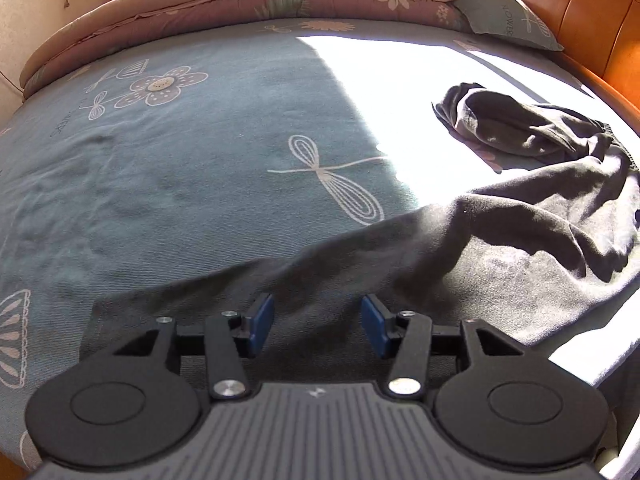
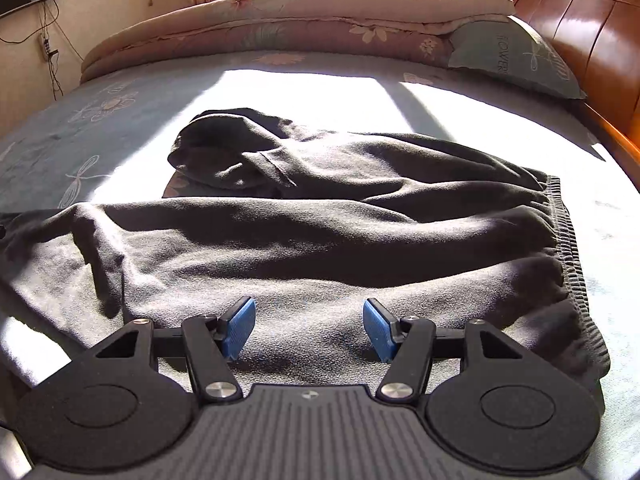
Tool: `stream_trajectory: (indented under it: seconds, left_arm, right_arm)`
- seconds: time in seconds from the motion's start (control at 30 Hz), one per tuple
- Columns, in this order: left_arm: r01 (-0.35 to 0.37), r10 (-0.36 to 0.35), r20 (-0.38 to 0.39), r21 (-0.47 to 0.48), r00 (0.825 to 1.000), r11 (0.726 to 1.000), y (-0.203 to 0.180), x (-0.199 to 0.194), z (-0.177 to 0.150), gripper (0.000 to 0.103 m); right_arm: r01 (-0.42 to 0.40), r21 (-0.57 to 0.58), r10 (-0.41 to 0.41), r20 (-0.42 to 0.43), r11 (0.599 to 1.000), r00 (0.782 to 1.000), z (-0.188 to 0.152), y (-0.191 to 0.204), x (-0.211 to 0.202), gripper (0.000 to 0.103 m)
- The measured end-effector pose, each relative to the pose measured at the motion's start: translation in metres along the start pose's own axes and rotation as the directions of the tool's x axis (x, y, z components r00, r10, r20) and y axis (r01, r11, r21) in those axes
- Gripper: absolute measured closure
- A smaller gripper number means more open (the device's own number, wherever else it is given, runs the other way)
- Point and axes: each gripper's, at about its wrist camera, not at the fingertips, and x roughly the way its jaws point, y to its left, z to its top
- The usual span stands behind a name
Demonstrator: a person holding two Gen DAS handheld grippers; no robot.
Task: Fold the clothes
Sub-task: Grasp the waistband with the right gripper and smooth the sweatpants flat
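A pair of dark grey trousers [image 2: 320, 232] lies crumpled on the bed, its elastic waistband [image 2: 568, 240] to the right. One leg stretches left along the near edge; the other is bunched up farther back [image 2: 224, 156]. In the left wrist view the same trousers [image 1: 500, 240] run from below the gripper to the right. My left gripper [image 1: 318, 322] hovers open over the near leg's end, nothing between its blue pads. My right gripper [image 2: 310, 326] is open just above the seat of the trousers, with its blue pads apart.
The bed has a blue-grey sheet [image 1: 180, 168] with flower prints, partly in bright sun. A folded floral quilt [image 2: 280, 20] and a pillow [image 2: 516, 56] lie at the far side. A wooden headboard [image 2: 592, 40] stands at the right. The bed's near edge [image 1: 592, 360] drops off.
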Motion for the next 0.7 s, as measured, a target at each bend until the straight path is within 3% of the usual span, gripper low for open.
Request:
stream_trajectory:
  seconds: [0.1,0.23,0.37,0.4,0.47,0.6,0.7]
  left_arm:
    - [-0.052,0.052,-0.05,0.003,0.997,0.999,-0.008,0.01,-0.012,0.05]
    - [-0.162,0.155,-0.091,-0.082,0.984,0.983,0.015,-0.002,-0.029,0.034]
    - [-0.29,0.29,-0.082,0.011,0.954,0.957,0.008,-0.018,-0.022,0.037]
    - [-0.289,0.291,-0.057,0.034,0.955,0.957,0.001,-0.022,-0.017,0.037]
    - [-0.221,0.222,-0.008,0.057,0.975,0.974,-0.017,-0.027,-0.003,0.036]
    - [-0.079,0.073,0.044,0.148,0.996,0.986,-0.067,-0.019,0.019,0.034]
    - [-0.046,0.029,0.072,0.245,0.997,0.968,-0.11,-0.012,0.032,0.033]
  right_arm:
    - [0.055,0.076,-0.053,-0.031,0.996,0.998,-0.014,-0.036,0.016,0.036]
    - [0.141,0.187,-0.137,-0.035,0.972,0.99,-0.031,-0.077,-0.005,0.038]
    - [0.225,0.295,-0.221,-0.046,0.929,0.974,-0.048,-0.117,-0.027,0.038]
    - [0.252,0.323,-0.256,-0.03,0.912,0.966,-0.05,-0.122,-0.034,0.036]
    - [0.286,0.415,-0.309,-0.013,0.864,0.951,-0.055,-0.137,-0.046,0.035]
    - [0.138,0.651,-0.218,0.043,0.747,0.975,-0.079,-0.173,-0.041,0.034]
    - [0.05,0.692,-0.18,0.117,0.72,0.977,-0.084,-0.185,-0.028,0.044]
